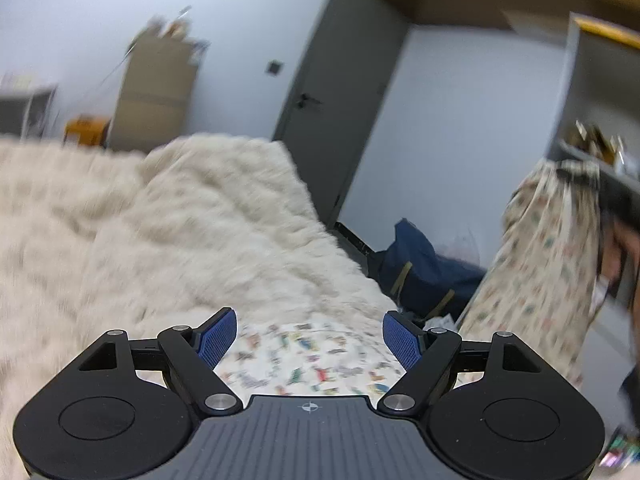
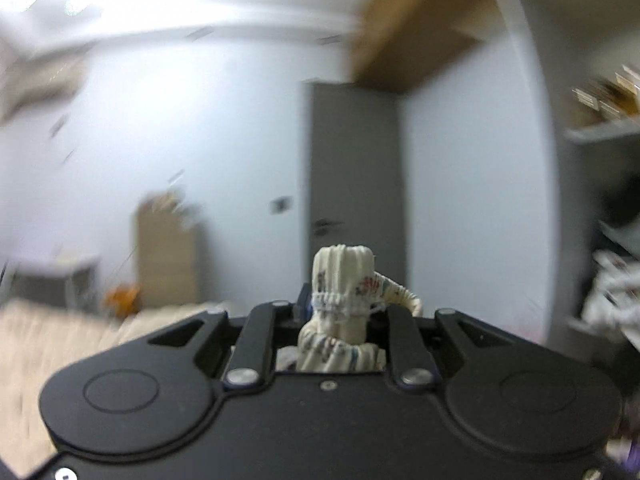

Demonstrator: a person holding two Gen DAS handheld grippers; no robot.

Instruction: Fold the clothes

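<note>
Now the right gripper (image 2: 340, 308) pinches the printed garment (image 2: 340, 280) aloft; the spread, empty left gripper (image 1: 310, 338) must next catch its hanging edge

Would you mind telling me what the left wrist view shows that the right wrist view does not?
Only the left wrist view shows the open left hand-held gripper above the cream printed garment, which hangs from the right, and a dark blue bag on the floor. Only the right wrist view shows the right hand-held gripper shut on that garment's bunched gathered edge. Both show the grey door, the tall cardboard box and the fluffy cream blanket.
</note>
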